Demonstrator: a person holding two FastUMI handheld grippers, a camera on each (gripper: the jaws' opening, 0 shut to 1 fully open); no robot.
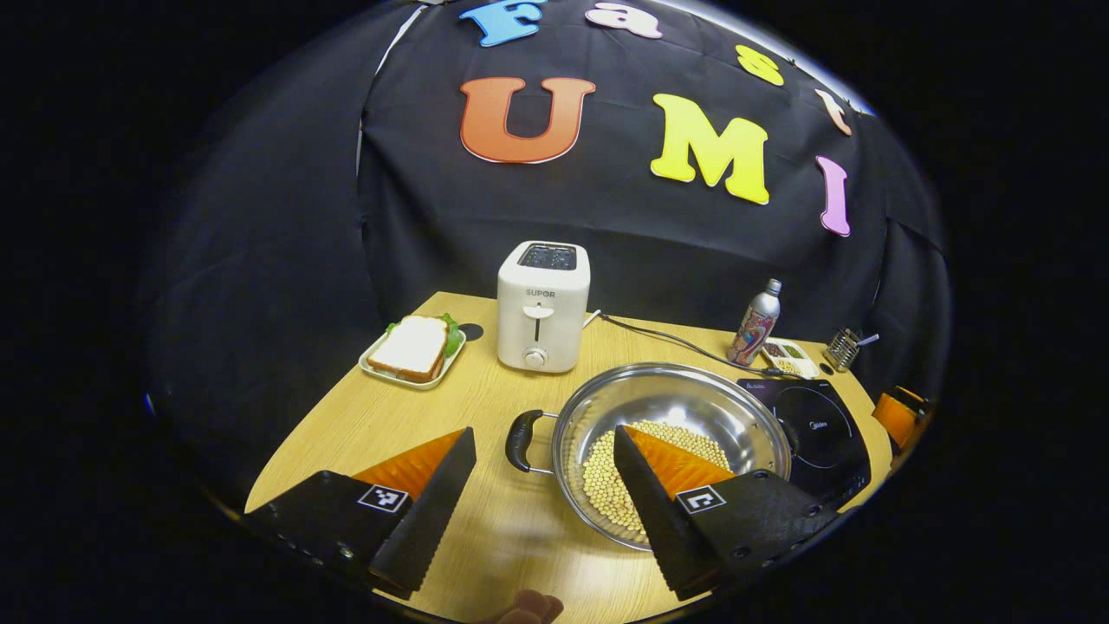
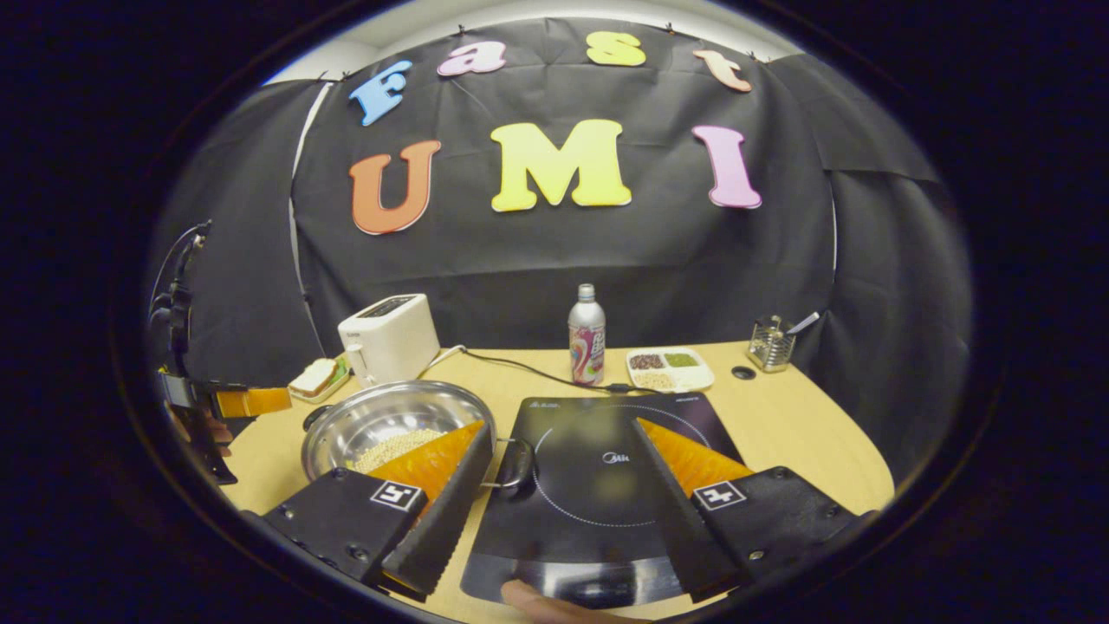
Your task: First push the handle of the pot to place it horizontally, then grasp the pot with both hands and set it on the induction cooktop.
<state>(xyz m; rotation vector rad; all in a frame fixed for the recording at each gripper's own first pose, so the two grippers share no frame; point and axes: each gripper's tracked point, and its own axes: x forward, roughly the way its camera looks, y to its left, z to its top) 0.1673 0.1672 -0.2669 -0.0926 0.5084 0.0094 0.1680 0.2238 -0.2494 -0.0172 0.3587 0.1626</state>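
A steel pot [image 1: 684, 403] with pale beans [image 1: 598, 481] in it stands on the wooden table, just left of the black induction cooktop [image 1: 819, 425]. Its black left handle [image 1: 522, 440] points sideways and lies between the fingers of my left gripper [image 1: 544, 433], which is open; whether the fingers touch it I cannot tell. In the right gripper view the pot [image 2: 381, 420] sits at the left, its right handle [image 2: 518, 464] at the cooktop's [image 2: 598, 485] edge. My right gripper [image 2: 561, 425] is open above the cooktop, beside that handle. The left gripper [image 2: 238, 401] shows farther off.
At the back stand a white toaster [image 1: 543, 305], a sandwich on a plate [image 1: 414, 349], a bottle [image 1: 756, 323], a divided dish [image 1: 787, 355] and a wire holder [image 1: 842, 348]. A cable [image 1: 667, 338] runs across the table to the cooktop. The table's front edge is close.
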